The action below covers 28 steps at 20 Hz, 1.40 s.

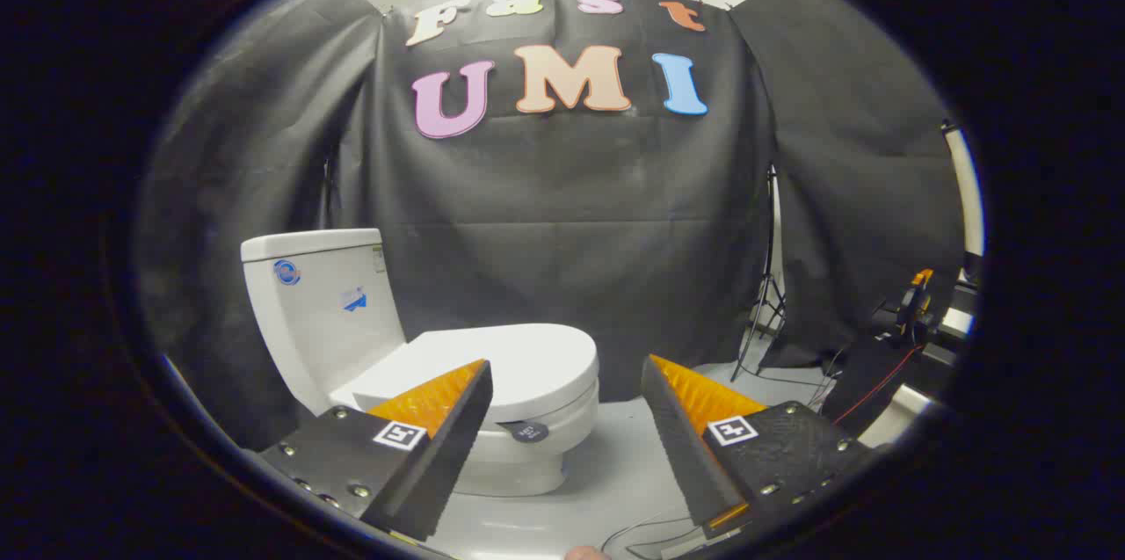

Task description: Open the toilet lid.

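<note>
White toilet (413,349) against the black cloth wall, tank (321,305) at its left, lid (510,362) shut flat over the bowl. Gripper (567,406) short of the toilet, fingers spread wide apart, holding nothing. Tripod (766,296) well right of the toilet

The gripper (567,397) was held level, its two fingers spread wide apart with an open gap between them and nothing pressed by either. The left finger (439,446) and the right finger (681,446) angled in toward each other at their tips, each carrying a square marker on its base. A small bit of the person's finger (584,553) showed just below the gripper.
</note>
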Available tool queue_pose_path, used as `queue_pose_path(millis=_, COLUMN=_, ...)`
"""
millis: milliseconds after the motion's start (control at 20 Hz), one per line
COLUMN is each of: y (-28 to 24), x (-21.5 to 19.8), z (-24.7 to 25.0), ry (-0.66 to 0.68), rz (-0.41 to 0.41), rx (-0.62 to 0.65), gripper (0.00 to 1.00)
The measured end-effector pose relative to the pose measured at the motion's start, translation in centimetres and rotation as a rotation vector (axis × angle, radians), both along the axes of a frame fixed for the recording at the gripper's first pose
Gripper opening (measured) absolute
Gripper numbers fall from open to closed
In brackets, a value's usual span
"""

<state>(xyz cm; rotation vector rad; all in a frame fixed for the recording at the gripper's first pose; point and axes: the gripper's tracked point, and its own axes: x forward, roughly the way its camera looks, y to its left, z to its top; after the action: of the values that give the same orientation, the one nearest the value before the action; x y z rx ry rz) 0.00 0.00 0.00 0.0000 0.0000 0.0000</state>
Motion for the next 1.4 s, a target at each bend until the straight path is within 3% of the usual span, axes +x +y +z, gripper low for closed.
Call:
queue_pose_path(millis=1000, y=0.1, x=3.0, z=0.5, ry=0.010, rz=-0.021, rx=-0.012, gripper=1.00)
queue_pose_path(millis=1400, y=1.4, x=5.8, z=-3.2, ry=0.107, rz=-0.009, rx=0.016, gripper=1.00)
